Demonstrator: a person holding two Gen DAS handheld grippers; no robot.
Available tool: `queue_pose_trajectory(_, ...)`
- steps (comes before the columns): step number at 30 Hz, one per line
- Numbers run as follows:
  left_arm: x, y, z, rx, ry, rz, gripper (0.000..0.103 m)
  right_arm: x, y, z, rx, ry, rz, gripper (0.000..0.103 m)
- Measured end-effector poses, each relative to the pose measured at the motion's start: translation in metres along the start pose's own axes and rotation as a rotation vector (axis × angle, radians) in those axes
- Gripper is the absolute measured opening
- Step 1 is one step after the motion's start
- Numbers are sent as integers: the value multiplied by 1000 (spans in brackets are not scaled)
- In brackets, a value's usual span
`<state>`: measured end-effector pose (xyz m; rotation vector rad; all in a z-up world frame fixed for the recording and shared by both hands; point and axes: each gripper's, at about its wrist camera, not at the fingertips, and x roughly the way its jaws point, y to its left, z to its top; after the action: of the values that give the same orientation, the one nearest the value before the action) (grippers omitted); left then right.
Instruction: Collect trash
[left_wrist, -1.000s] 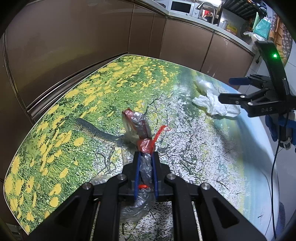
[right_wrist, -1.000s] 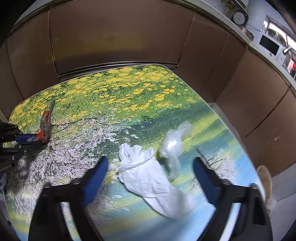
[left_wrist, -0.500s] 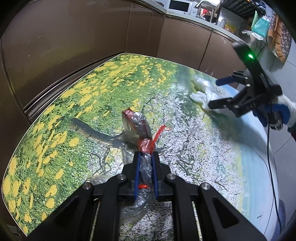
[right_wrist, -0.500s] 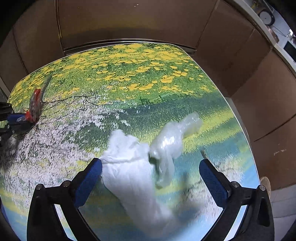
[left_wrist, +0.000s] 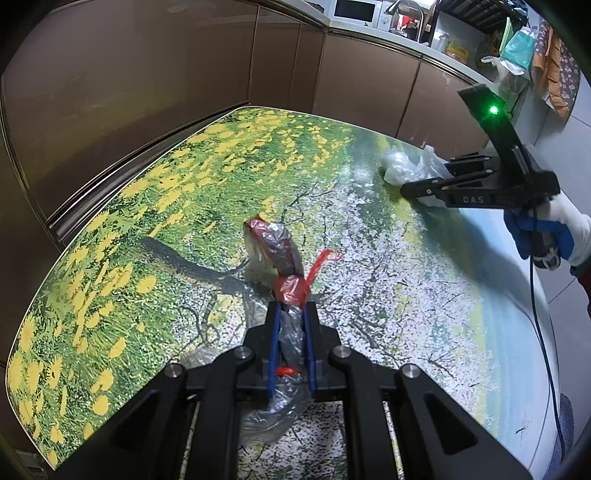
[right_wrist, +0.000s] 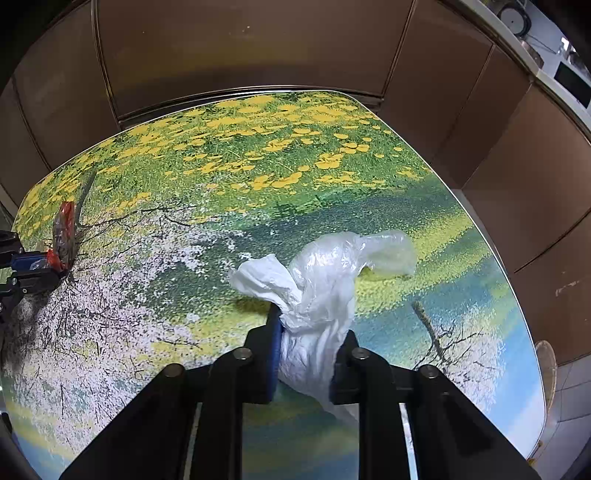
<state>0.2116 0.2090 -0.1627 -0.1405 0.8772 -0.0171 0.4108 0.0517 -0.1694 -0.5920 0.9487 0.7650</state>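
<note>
At the left of the scene, the left gripper (left_wrist: 291, 310) is clamped on a crumpled clear plastic wrapper with red and silver print (left_wrist: 275, 251), exactly as it was a second ago; the wrapper's far end stands up over the flower-and-meadow printed tabletop (left_wrist: 155, 206), its near end trailing down between the blue pads (left_wrist: 272, 343).

To the right, the change: the right gripper (right_wrist: 308, 332), which hung wide apart above the trash a moment ago, has dropped and closed. Its jaws now pinch the near part of the crumpled white paper tissue (right_wrist: 295, 291) together with the clear plastic film bag (right_wrist: 373, 254), whose far ends spill out beyond the fingertips toward the table's far right.

Both pieces of trash appear secured, so lifting them off to a bin seems to be what remains.
</note>
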Motion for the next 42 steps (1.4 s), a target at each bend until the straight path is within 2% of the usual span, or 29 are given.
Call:
queue_pose_trajectory(8, -12, -8, -4, 15, -24, 22, 10, -36, 22, -19, 36, -70, 5, 14)
queue_pose_trajectory(18, -74, -40, -1, 46, -103, -87, 9, -143, 53, -75, 115, -214, -21, 14)
queue_pose_trajectory(23, -101, -80, 7, 104, -136, -140, 8, -192, 58, -116, 187, -277, -59, 14)
queue_pose_trajectory(29, -116, -157, 19, 206, -152, -248, 8, -246, 30, -194, 368, -324, -151, 14)
queue_pose_trajectory(33, -114, -231, 32, 295, -148, -345, 8, -266, 1, -245, 499, -329, -221, 14)
queue_pose_trajectory(37, -96, -303, 42, 354, -107, -441, 9, -262, -38, -305, 668, -306, -282, 14)
queue_pose_trajectory(42, -44, -392, 44, 412, 5, -530, 9, -228, -81, -379, 893, -249, -311, 14)
